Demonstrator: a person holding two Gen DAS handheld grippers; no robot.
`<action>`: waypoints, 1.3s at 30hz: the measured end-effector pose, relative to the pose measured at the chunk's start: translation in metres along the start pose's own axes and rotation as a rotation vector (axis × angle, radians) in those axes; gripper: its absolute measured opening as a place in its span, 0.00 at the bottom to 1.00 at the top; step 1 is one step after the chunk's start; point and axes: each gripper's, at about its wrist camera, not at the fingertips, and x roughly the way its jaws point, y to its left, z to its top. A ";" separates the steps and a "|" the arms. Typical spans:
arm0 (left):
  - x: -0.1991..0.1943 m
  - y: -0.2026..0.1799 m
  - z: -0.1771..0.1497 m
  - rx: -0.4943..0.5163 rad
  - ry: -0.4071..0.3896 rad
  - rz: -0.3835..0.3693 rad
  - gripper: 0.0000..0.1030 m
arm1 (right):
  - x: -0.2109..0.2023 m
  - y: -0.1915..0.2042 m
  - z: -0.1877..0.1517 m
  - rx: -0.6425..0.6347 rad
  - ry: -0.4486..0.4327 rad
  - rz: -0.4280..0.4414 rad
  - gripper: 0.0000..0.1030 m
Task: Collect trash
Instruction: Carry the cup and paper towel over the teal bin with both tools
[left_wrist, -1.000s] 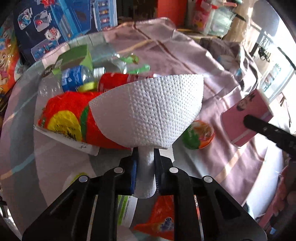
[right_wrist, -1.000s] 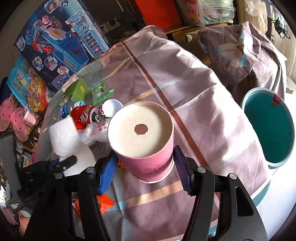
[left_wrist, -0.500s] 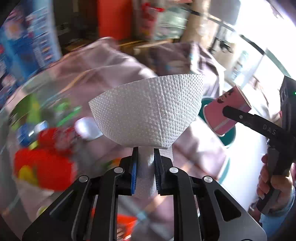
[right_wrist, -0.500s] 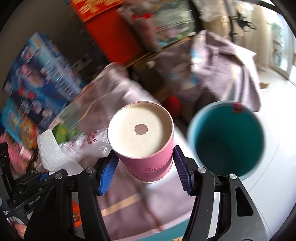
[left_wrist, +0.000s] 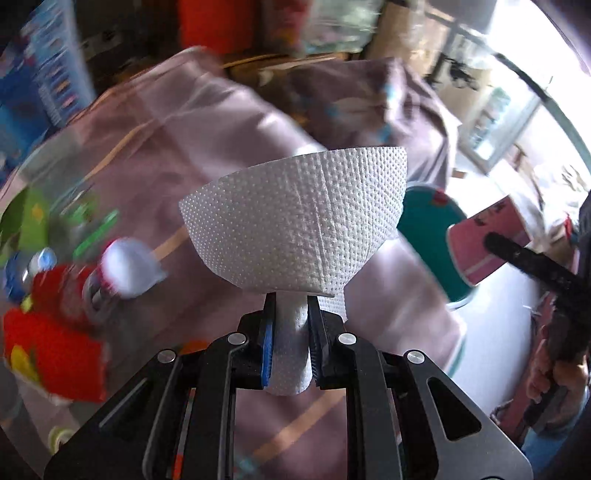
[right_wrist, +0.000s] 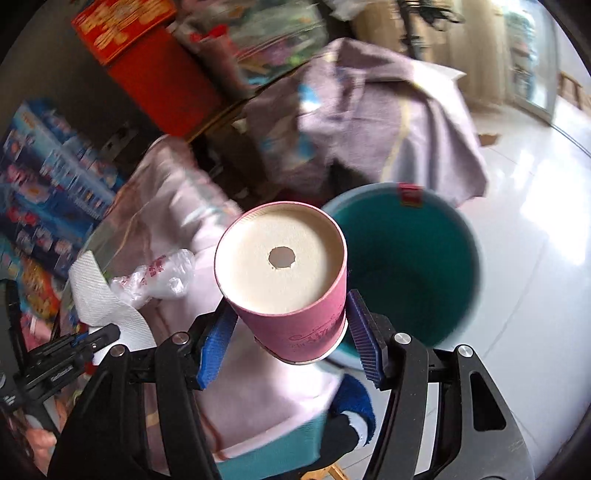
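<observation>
L claw (left_wrist: 290, 347) clenched on the twisted stem of a white paper towel (left_wrist: 295, 225), which fans out wide above the pads & blocks much of the mid view. R claw (right_wrist: 286, 332) grasping a pink paper cup (right_wrist: 282, 280), bottom toward the lens, small hole in its base. Just past the cup, right: teal trash bin (right_wrist: 413, 266) on the floor, mouth open, red tag at its far rim. Left of the cup: crumpled clear plastic bag (right_wrist: 155, 277) on the desk. In the L view, far left on the desk, blurred: red can (left_wrist: 74, 295), red snack bag (left_wrist: 51, 354), green box (left_wrist: 22, 218). Desk has a lilac cloth (left_wrist: 177, 147) w/ tan stripes. Beyond: more draped lilac fabric (right_wrist: 373, 110), red box (right_wrist: 155, 66), blue toy boxes (right_wrist: 44, 192), glossy white floor (right_wrist: 535, 221).
</observation>
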 end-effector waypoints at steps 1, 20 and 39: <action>-0.001 0.007 -0.002 -0.012 0.006 0.012 0.18 | 0.004 0.010 0.000 -0.020 0.008 0.022 0.56; -0.020 0.045 -0.019 -0.085 -0.032 0.049 0.03 | 0.022 0.061 -0.011 -0.081 0.052 0.076 0.56; 0.045 -0.147 0.057 0.290 -0.017 -0.187 0.04 | 0.001 -0.089 0.036 0.169 -0.007 -0.131 0.57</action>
